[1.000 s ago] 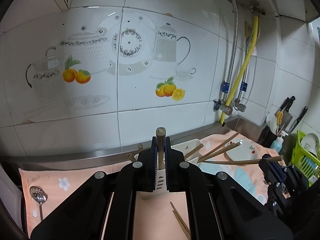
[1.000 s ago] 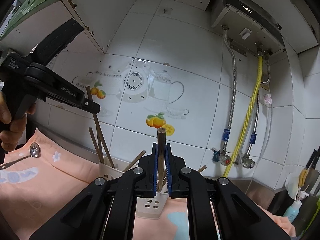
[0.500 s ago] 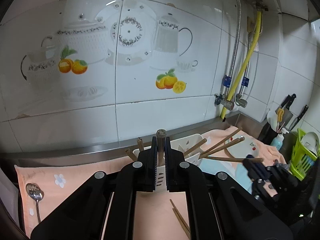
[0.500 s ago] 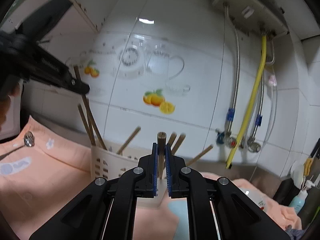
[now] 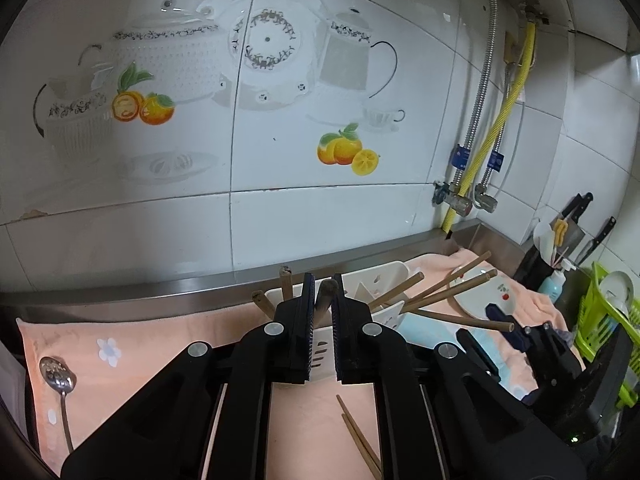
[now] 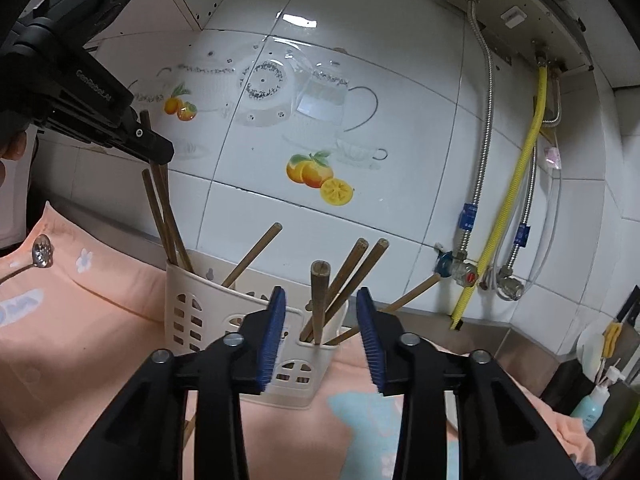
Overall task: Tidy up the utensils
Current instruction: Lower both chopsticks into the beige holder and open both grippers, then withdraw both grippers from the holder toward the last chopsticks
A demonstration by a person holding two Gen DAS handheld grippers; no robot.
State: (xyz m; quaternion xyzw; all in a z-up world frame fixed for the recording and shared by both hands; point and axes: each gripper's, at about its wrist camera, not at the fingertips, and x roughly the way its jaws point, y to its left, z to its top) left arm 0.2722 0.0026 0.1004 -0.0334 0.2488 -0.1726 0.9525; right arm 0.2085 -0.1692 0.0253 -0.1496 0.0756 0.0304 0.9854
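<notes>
A white slotted utensil holder (image 6: 200, 312) stands on a peach cloth (image 6: 100, 340) with several brown chopsticks in it. My right gripper (image 6: 320, 292) is just in front of the holder's right compartment. Its jaws are opening, and one chopstick (image 6: 319, 304) stands in that compartment between the blue pads, touched by neither. My left gripper (image 5: 322, 280) hangs over the holder's left end, its jaws beginning to open but still shut on a chopstick (image 5: 326, 292). That chopstick's lower end reaches into the holder. A metal spoon (image 5: 58, 376) lies at the cloth's left edge.
Two loose chopsticks (image 5: 358, 436) lie on the cloth near me. A small plate (image 5: 484, 300) sits behind the holder to the right. A green dish rack (image 5: 608, 320) and knives (image 5: 576, 208) stand at far right. A tiled wall with pipes (image 6: 516, 184) closes off the back.
The right jaws have spread and let go of their chopstick, which now stands in the holder. The right gripper sank toward the holder. The left gripper's chopstick sits lower, over the holder.
</notes>
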